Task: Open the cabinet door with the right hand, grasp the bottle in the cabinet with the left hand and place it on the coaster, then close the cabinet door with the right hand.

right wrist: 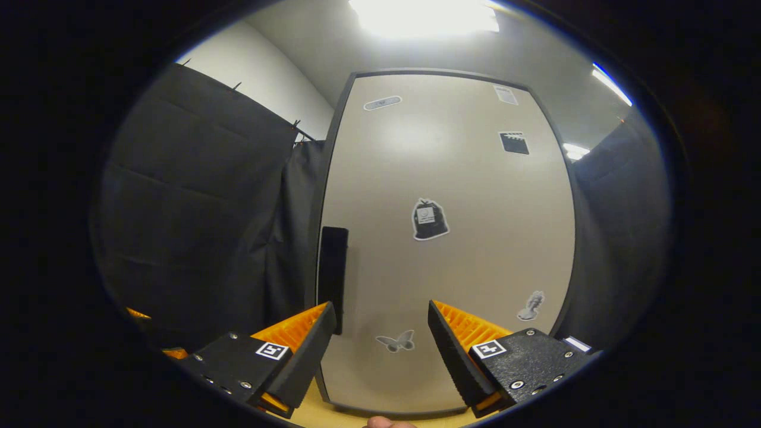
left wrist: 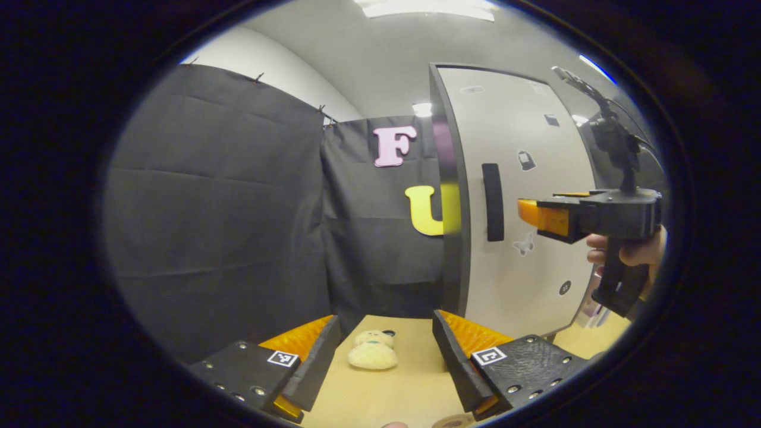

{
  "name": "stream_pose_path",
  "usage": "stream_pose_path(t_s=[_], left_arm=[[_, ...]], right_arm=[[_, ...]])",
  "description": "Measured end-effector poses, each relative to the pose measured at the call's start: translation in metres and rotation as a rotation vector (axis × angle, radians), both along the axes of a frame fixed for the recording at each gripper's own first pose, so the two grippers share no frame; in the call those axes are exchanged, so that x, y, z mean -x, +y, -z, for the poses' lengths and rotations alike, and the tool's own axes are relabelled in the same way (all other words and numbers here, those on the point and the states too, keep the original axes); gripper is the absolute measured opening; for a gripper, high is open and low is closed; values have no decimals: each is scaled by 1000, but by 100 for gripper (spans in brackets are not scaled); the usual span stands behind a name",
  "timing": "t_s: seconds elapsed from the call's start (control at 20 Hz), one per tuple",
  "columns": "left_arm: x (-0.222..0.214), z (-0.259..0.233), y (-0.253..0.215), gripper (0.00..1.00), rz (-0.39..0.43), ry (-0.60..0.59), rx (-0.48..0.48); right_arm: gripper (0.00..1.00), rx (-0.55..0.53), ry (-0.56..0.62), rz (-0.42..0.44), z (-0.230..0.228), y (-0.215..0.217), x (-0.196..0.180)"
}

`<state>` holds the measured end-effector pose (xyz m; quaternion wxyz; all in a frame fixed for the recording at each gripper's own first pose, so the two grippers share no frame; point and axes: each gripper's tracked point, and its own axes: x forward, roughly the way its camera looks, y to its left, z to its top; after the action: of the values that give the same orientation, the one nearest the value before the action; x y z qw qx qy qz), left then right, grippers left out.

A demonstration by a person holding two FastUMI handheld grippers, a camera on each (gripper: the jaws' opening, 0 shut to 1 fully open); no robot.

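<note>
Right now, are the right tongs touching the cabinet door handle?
Apart. In the left gripper view, the right tongs hang open in front of the door, with bare door panel between their tips and the handle.

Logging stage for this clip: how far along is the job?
Nothing looks done: the cabinet door is shut. In hand: the right tool is open, facing the door near its handle. Left tool hangs open over the table. Left: opening, moving the bottle, closing.

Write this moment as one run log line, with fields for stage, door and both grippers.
stage: before opening | pale grey cabinet door: closed, black vertical handle untouched | right gripper: open, facing door | left gripper: open, over table
</note>
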<state>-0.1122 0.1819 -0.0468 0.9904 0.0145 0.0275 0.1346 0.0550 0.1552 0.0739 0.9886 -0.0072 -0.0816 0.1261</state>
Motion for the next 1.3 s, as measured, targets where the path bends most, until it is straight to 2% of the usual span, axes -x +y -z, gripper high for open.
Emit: stream_pose_path(t_s=[0.15, 0.35, 0.45, 0.55, 0.6, 0.65, 0.7, 0.95, 1.3], left_arm=[[20, 10, 21, 90, -41, 25, -30], [32, 18, 34, 90, -77, 38, -5], [33, 22, 37, 90, -78, 42, 6], [33, 28, 40, 90, -86, 52, 3], [33, 28, 41, 90, -85, 52, 4], [32, 27, 40, 90, -82, 49, 8], [31, 26, 38, 90, -78, 44, 11], [27, 26, 31, 90, -41, 35, 6], [15, 32, -1, 90, 16, 58, 1]], right_arm=[[96, -6, 14, -39, 1, 30, -12], [96, -15, 52, -49, 6, 53, -33], [91, -10, 66, -35, 9, 53, -43], [69, -22, 75, -67, 11, 59, -50], [48, -19, 82, -71, 12, 59, -46], [38, -4, 83, -65, 11, 60, -47], [34, 6, 86, -61, 11, 59, -46], [26, 21, 151, -121, 14, 61, -43], [25, 24, 150, -195, 14, 56, -21]])
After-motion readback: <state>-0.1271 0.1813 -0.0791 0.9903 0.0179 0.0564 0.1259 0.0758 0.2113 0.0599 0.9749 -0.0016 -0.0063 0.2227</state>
